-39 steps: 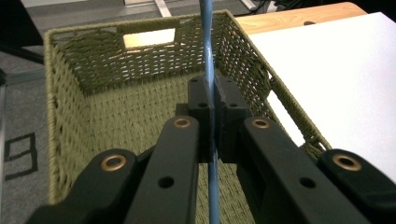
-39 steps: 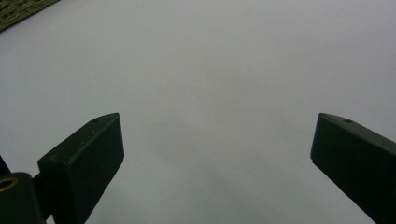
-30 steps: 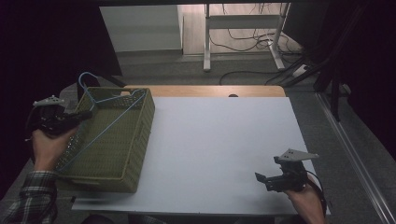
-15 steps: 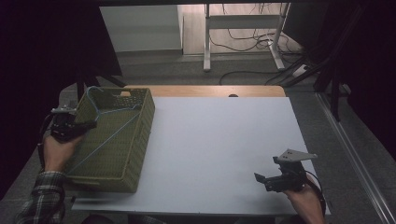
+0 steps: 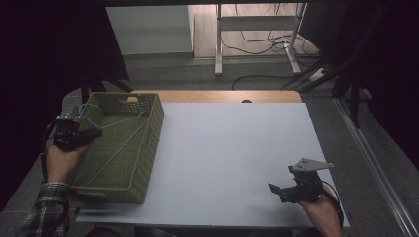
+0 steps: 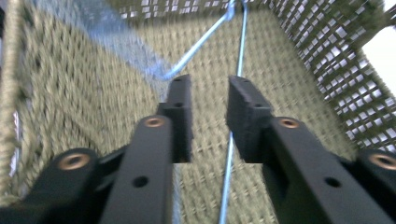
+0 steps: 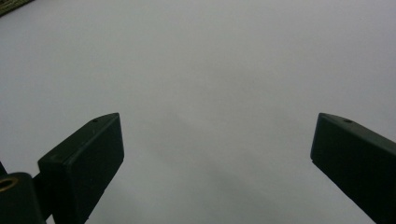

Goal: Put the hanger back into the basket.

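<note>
A green woven basket [image 5: 148,143] stands on the left part of the white table [image 5: 237,148]. Blue wire hangers [image 5: 118,148] lie inside it. My left gripper [image 5: 93,133] reaches in over the basket's left rim. In the left gripper view its jaws have just been opening; they stand a little apart [image 6: 208,86] above the basket floor [image 6: 70,107]. A blue hanger wire [image 6: 201,44] runs through the gap, and neither pad presses on it. My right gripper [image 5: 276,190] rests near the table's front right corner, open [image 7: 219,126] with only tabletop [image 7: 210,56] beyond it.
A strip of wooden table edge [image 5: 217,96] shows beyond the white top. Farther back, a desk frame [image 5: 220,44] and cables [image 5: 257,79] sit on the floor. The basket's corner [image 7: 11,4] shows at the top left of the right gripper view.
My left hand has come down to the basket's left rim, and the blue hanger it held up now lies in the basket. The right gripper has not moved.
</note>
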